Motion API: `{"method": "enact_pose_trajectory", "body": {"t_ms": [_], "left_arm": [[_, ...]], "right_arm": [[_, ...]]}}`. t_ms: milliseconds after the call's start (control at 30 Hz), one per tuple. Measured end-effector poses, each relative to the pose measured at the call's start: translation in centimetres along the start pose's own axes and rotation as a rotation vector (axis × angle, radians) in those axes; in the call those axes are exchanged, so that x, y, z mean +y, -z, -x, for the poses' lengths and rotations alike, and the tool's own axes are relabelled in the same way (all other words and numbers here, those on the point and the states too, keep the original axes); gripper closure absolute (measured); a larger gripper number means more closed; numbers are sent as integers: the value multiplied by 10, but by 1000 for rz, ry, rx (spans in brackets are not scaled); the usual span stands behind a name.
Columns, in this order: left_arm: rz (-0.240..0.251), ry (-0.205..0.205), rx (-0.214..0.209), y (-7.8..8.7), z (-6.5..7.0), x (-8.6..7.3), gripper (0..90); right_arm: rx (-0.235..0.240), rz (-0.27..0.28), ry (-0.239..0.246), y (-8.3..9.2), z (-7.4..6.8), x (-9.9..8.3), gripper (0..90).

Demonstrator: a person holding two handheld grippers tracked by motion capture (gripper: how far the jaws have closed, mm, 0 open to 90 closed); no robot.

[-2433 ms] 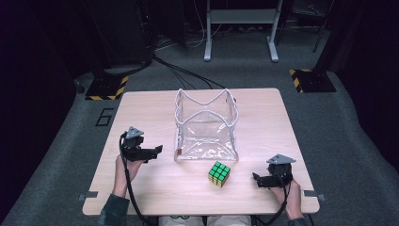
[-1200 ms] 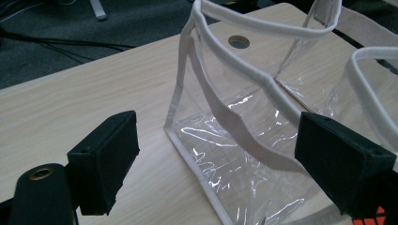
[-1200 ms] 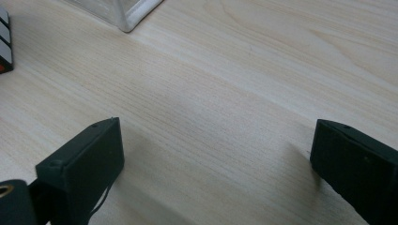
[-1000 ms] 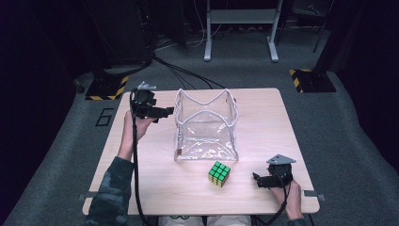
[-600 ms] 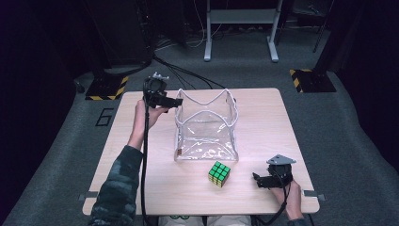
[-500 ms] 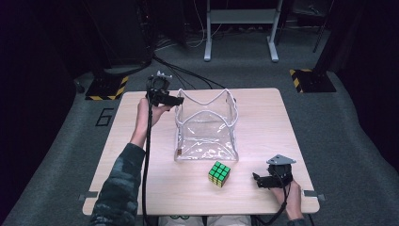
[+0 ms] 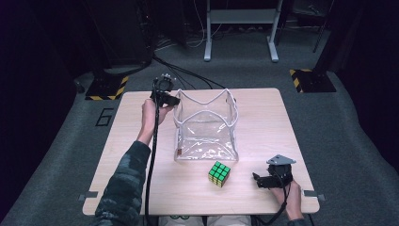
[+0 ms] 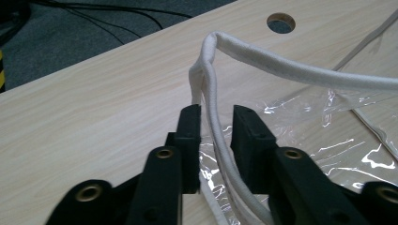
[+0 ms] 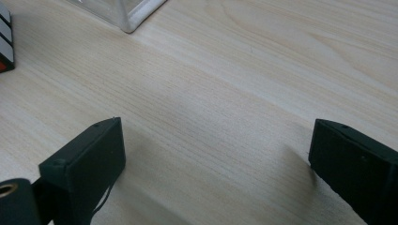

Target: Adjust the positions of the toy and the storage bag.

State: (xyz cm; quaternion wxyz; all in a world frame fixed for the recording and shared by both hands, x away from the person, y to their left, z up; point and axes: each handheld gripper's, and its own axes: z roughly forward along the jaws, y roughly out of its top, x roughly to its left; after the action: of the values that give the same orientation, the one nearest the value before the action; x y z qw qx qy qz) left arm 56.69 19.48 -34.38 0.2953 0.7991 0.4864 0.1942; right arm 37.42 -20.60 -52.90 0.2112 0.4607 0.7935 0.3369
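The left tongs (image 8: 215, 129) stand narrow around the bag (image 7: 205, 127) rim, touching unclear, while the right tongs (image 9: 213, 173) hang wide over the surface (image 9: 225, 84).

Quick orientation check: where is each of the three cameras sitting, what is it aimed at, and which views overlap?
High view: above the person's side, looking down on table; both forearms show.
Left gripper view: rides the left gripper, fingers astride the clear bag's white rim.
Right gripper view: rides the right gripper, low over bare tabletop.
Shared: bag, puzzle cube.
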Motion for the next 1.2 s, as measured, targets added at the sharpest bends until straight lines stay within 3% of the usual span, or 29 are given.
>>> {"method": "enact_pose_trajectory", "body": {"t_ms": [100,233,1200], "left_arm": [[10,4,22,0,1,0,831],[25,16,39,-2,1,0,869],[40,83,119,-3,-26,-2,873]], "right_arm": [[2,1,2,0,0,0,34],[-1,1,1,0,0,0,34],[-4,3,5,0,0,0,35]]}}
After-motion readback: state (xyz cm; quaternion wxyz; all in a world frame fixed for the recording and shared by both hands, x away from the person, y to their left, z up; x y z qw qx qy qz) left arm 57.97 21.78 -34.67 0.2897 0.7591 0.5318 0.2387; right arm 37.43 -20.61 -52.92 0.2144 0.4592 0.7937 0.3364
